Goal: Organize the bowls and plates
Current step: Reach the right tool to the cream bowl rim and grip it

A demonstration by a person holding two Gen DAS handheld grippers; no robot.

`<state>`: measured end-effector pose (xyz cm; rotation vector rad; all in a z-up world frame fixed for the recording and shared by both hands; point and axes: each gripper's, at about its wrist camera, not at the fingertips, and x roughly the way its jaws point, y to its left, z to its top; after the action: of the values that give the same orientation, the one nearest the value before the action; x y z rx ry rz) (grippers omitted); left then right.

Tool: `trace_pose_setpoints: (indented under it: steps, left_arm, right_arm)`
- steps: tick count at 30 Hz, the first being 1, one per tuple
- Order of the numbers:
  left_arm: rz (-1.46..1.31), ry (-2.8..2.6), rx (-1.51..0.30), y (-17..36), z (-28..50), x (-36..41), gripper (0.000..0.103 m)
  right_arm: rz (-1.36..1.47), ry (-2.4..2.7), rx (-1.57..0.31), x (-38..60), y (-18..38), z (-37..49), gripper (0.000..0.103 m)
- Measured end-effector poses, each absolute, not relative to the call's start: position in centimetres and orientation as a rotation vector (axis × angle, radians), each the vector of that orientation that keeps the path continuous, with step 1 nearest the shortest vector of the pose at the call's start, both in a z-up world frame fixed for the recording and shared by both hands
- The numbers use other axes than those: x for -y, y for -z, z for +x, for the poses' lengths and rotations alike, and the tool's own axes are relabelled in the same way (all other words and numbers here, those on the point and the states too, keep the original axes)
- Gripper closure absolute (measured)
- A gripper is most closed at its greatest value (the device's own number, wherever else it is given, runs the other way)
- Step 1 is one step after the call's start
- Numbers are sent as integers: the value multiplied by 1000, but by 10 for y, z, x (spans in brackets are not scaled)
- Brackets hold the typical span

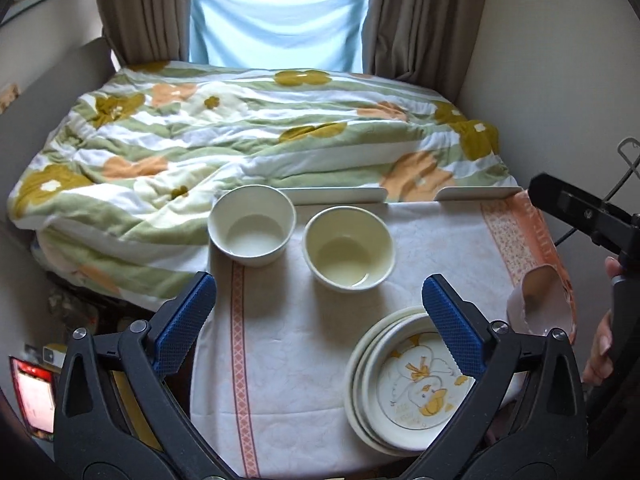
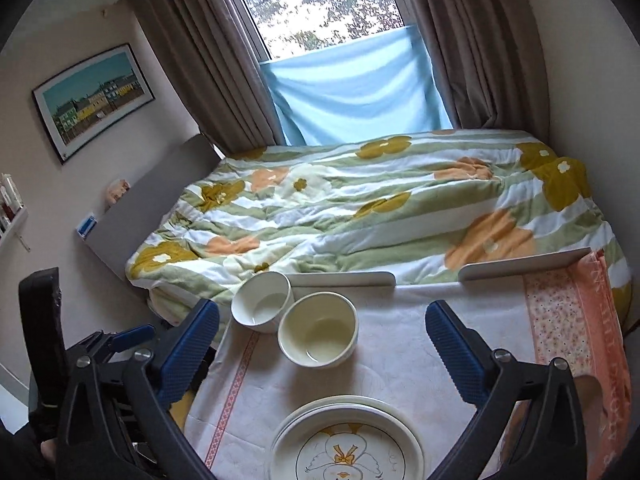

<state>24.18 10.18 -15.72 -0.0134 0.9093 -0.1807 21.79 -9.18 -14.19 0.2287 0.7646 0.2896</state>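
Item 1, nearest me: left gripper (image 1: 319,312), jaws released wide and holding nothing, hanging over the lower centre of the left wrist frame. Right gripper (image 2: 322,338), jaws likewise spread and empty.

Item 2: stack of cream round plates, the top one printed with a yellow duck cartoon (image 2: 347,442), at the lower centre of the right wrist frame; lower right in the left wrist frame (image 1: 408,380). They lie flat on the white patterned cloth covering the desk (image 1: 280,360). I judge them rigid, smooth and slippery, breakable if ceramic, though I cannot tell the material. The raised rim is the only place to pinch; I would lift one plate at a time.

Item 3: cream round bowl (image 2: 318,330), mid-frame, upright, seemingly empty apart from a sheen at the bottom. Light, I judge; grip over the wall at the rim, one pad inside.

Item 4: white straight-sided bowl (image 2: 262,302), just behind and left, touching or nearly touching the cream one in the right wrist view; clearly apart in the left wrist view. Seemingly empty too. It should nest, though which goes inside I cannot tell.

Item 5: pale pink cup-like vessel (image 1: 536,304), right edge of the left wrist frame, tipped on its side; contents unclear.

Item 6, farthest: bed with a floral green and orange quilt (image 1: 256,128), upper half.
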Motion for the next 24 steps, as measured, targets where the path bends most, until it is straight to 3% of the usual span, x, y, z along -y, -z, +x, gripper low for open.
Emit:
trace_pose_setpoints:
  steps: [5, 17, 21, 23, 24]
  left_arm:
    - [51, 124, -925, 182, 264, -119, 1]
    - [-140, 180, -1108, 252, 314, -121, 2]
    - [-213, 182, -1161, 278, 333, -119, 6]
    - [-244, 202, -1180, 289, 339, -115, 17]
    - [-256, 211, -1193, 294, 343, -113, 23]
  right_arm:
    - [234, -215, -850, 83, 161, 232, 0]
    - [164, -214, -1093, 71, 245, 297, 0]
    - [232, -303, -1137, 74, 269, 318, 0]
    - [231, -325, -1168, 73, 282, 328, 2]
    - [232, -337, -1186, 72, 290, 332, 9]
